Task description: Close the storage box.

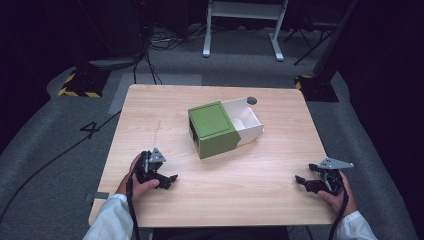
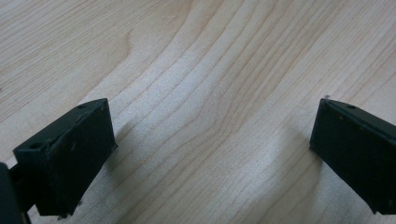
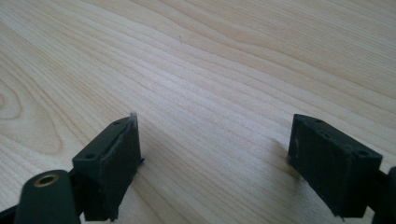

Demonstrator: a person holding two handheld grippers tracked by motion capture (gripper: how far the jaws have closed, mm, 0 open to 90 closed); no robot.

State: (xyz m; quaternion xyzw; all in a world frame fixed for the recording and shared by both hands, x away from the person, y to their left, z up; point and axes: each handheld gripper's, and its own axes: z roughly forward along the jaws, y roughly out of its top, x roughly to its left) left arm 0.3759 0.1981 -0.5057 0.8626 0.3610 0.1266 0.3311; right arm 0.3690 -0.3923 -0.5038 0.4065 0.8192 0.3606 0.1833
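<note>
The pale rectangular wooden table (image 1: 220, 185) shows smooth, matt grain. The green box sleeve (image 1: 214, 129) and its white inner tray (image 1: 248, 121) look like matt cardboard, perhaps. The left gripper (image 2: 212, 154) and right gripper (image 3: 215, 163) have dull black, faintly scuffed jaw pads.

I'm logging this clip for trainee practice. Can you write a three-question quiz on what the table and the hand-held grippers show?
1. True or false: the white drawer sticks out of the green box.
2. Which hand-held gripper is nearer the green box: A left, B right?
3. Fill in: both grippers' jaws are ____ over the wooden table.

Key: 1 true; 2 A; 3 open, nothing between them.
</note>
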